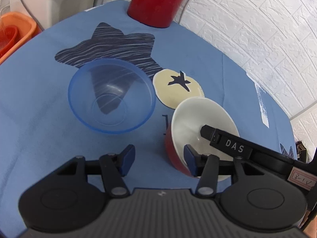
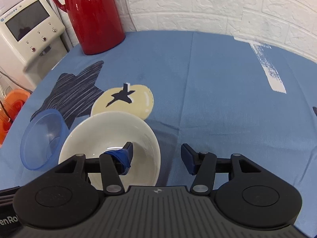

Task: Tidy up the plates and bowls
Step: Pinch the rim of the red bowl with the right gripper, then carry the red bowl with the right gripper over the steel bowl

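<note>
Orange basin (image 1: 16, 30) sits off the table's left edge, not our concern. Moving right, we've got the translucent blue bowl (image 1: 111, 96) sitting upright on the blue tablecloth (image 1: 39, 107), empty, partly over the dark star print. Our left gripper (image 1: 158, 158) hangs wide open near the cloth, gripping nothing; its right pad sits right by the red outer wall of the next bowl, touching or not we can't tell.

That next one is the red bowl with the white inside (image 2: 110, 148), just beside the blue one. Our right gripper (image 2: 156, 154) is also spread wide, and its left finger (image 2: 126, 150) dips inside the bowl while the other stays outside, so the rim is straddled but not pinched yet.

Looks like we're about to grab it for stacking. Tip for doing it well: close squarely on the wall, lift straight up, keep it level, then nest it centred in the blue bowl. Maybe pull the left gripper clear first. Red thermos jug (image 2: 95, 15) stands at the back, well apart.
</note>
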A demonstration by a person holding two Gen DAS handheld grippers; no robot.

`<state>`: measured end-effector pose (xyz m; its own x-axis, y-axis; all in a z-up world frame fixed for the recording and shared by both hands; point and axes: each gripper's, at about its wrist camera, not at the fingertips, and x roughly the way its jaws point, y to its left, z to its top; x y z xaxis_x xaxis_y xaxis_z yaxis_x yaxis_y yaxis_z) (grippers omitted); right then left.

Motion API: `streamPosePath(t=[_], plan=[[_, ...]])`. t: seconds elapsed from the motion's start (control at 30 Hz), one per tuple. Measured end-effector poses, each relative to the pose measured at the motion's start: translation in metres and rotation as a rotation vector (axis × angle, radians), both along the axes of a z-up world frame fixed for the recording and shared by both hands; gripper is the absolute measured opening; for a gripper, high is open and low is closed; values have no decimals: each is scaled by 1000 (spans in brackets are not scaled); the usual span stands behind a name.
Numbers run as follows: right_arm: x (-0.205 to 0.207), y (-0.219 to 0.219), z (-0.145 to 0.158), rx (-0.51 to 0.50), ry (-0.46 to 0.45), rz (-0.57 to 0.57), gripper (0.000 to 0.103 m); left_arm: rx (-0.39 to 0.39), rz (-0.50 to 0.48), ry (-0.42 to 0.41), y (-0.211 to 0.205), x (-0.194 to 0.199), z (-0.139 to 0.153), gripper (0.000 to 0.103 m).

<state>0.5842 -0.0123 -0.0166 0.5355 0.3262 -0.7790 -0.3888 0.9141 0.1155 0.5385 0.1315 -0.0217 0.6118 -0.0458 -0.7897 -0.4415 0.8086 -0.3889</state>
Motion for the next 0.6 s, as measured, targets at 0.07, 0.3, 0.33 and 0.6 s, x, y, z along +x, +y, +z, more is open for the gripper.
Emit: streamPosePath(t=[0.07, 0.3, 0.33, 0.6], plan=[[-2, 2, 2, -4, -34, 17, 33, -5, -3, -1, 1, 0, 0, 49], [-12, 4, -4, 39, -18, 88, 6, 37, -70, -12, -4, 5, 5, 14], [-13, 3, -4, 49, -7, 84, 7, 57, -78, -15, -7, 4, 5, 12], [-48, -8, -5, 52, 21, 78, 11, 78, -174, 1, -17, -25, 9, 7]])
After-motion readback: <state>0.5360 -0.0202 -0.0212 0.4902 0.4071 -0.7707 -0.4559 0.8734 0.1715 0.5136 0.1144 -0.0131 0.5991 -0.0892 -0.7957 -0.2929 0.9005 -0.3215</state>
